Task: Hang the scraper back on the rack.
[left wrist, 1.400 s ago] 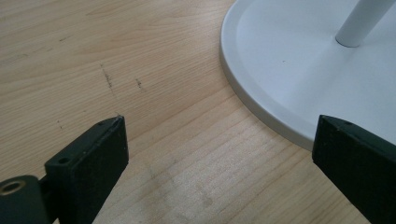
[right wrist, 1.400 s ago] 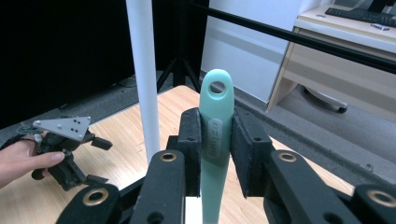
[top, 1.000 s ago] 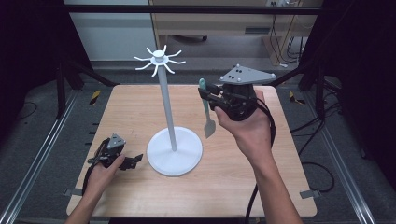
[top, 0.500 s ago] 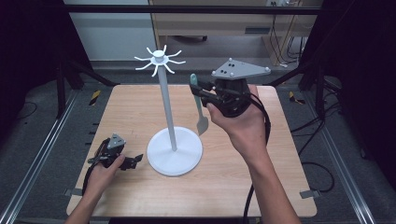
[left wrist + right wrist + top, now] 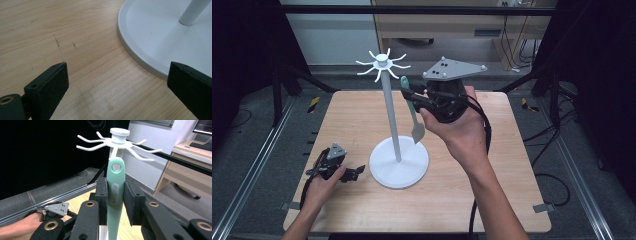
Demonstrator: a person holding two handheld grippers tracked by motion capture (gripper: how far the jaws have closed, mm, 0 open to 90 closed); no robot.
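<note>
A white hook stand rises from the middle of the table, with a round base (image 5: 399, 162), a thin pole (image 5: 391, 115) and a ring of hooks (image 5: 383, 61) at the top. My right gripper (image 5: 412, 97) is raised just right of the pole. It is shut on a green-handled utensil (image 5: 414, 115), which hangs upright with its grey head (image 5: 417, 131) down. In the right gripper view the green handle (image 5: 115, 192) sits between the pads, its hanging hole just below the hooks (image 5: 117, 142). My left gripper (image 5: 354, 172) rests open on the table beside the base (image 5: 162, 37).
The wooden table (image 5: 492, 200) stands in a dark metal frame, with rails along both sides. A desk and cables lie beyond the far edge. The person's right forearm crosses the table's right front part.
The right gripper has carried the utensil left and upward, closer to the stand's pole and hooks. The left gripper has stayed where it was.
</note>
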